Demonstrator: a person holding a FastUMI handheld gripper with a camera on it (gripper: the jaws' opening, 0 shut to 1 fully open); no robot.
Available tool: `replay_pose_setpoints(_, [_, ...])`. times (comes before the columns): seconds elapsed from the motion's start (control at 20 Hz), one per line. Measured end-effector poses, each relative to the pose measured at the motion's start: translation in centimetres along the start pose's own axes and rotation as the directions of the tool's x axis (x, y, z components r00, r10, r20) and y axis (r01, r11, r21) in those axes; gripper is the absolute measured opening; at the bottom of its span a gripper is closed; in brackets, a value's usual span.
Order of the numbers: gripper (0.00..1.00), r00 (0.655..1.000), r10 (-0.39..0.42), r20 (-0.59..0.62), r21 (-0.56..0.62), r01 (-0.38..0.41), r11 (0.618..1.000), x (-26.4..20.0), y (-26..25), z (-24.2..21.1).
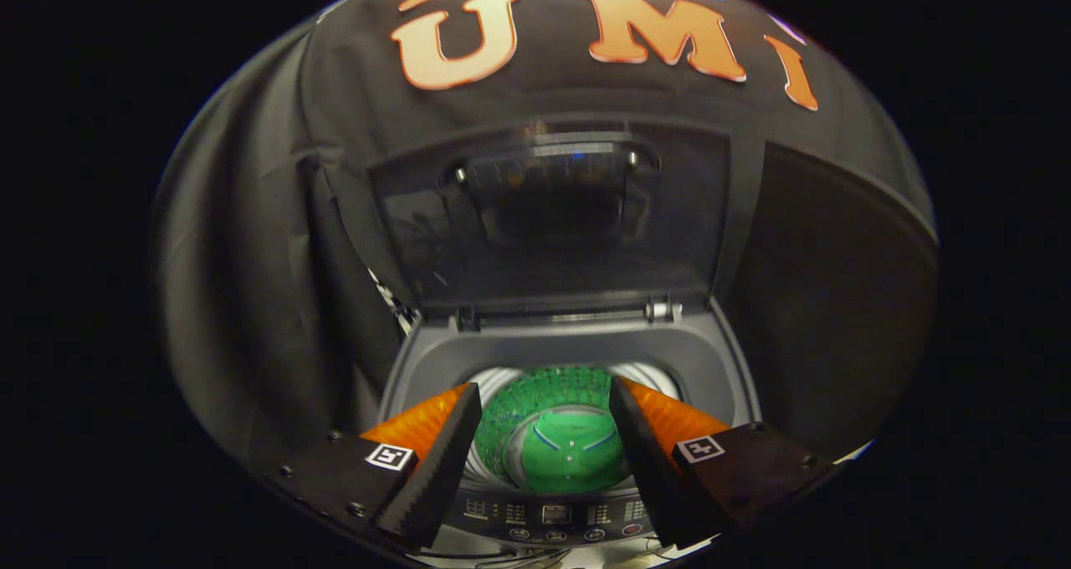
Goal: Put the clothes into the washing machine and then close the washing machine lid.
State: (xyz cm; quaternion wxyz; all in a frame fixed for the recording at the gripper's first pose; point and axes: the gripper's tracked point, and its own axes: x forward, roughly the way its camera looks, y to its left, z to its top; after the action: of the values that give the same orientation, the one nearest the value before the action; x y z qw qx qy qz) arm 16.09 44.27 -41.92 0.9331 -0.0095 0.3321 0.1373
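Clothes [569, 456] (green garment) sit in the washing machine [577, 356] drum, seen between the fingers. Gripper [544, 406] wide open, empty. Lid [552, 217] upright at the far side; risk: fingers slip off its edge, lid slams.

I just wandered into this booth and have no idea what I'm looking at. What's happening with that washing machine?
A person is holding a two-finger gripper over a top-loading washing machine. Its fingers are spread open and hold nothing. Below and between them, a green garment already lies in the drum. The lid stands raised at the back, so closing it looks like the step left to do.
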Motion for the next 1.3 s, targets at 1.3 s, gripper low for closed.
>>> replay_pose_setpoints(1.3, [0.98,0.970,-0.016,0.241,-0.059,0.031,0.998,8.4,-4.1,24.9])
